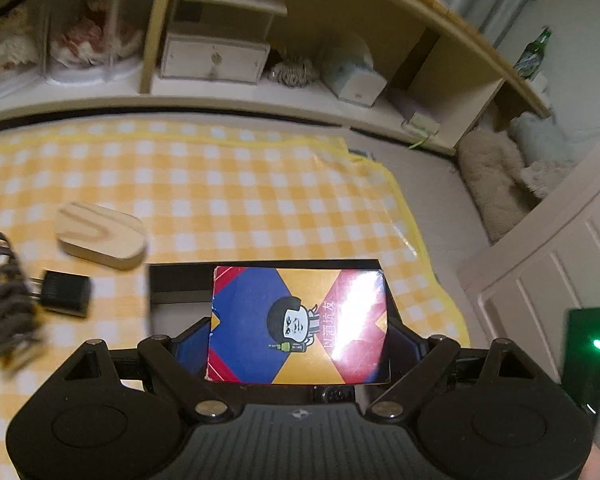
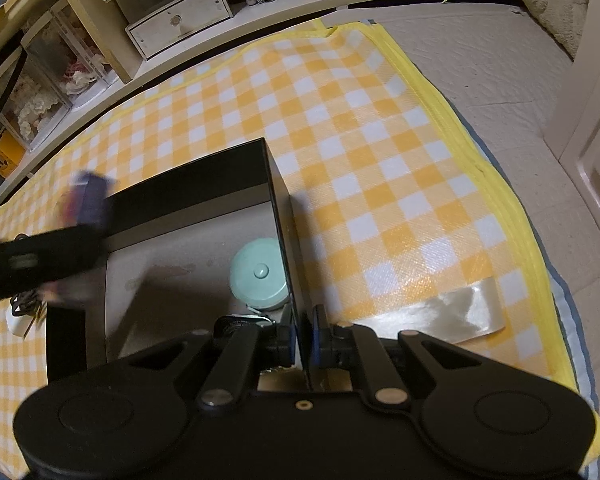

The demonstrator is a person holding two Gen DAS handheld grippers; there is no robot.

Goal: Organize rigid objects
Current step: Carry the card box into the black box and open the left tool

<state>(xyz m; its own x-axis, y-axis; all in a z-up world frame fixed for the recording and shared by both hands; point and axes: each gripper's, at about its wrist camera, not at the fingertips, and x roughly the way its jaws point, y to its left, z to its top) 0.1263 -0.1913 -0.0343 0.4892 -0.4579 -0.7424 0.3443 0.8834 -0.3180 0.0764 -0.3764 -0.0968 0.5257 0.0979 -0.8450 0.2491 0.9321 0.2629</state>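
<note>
My left gripper (image 1: 299, 330) is shut on a colourful card box (image 1: 298, 324) with a cartoon face, held above the near edge of a black storage box (image 1: 180, 280). In the right wrist view my right gripper (image 2: 300, 338) is shut on the right wall of the black box (image 2: 278, 200). A mint round tin (image 2: 260, 278) lies inside the box against that wall. The left gripper with the card box (image 2: 88, 200) shows blurred over the box's left side.
A wooden block (image 1: 102, 236), a black plug (image 1: 64, 292) and a coiled cable (image 1: 0, 296) lie on the yellow checked mat (image 1: 240, 184). Shelves with a small drawer unit (image 1: 214, 58) stand behind. A shiny tape patch (image 2: 448, 316) is on the mat.
</note>
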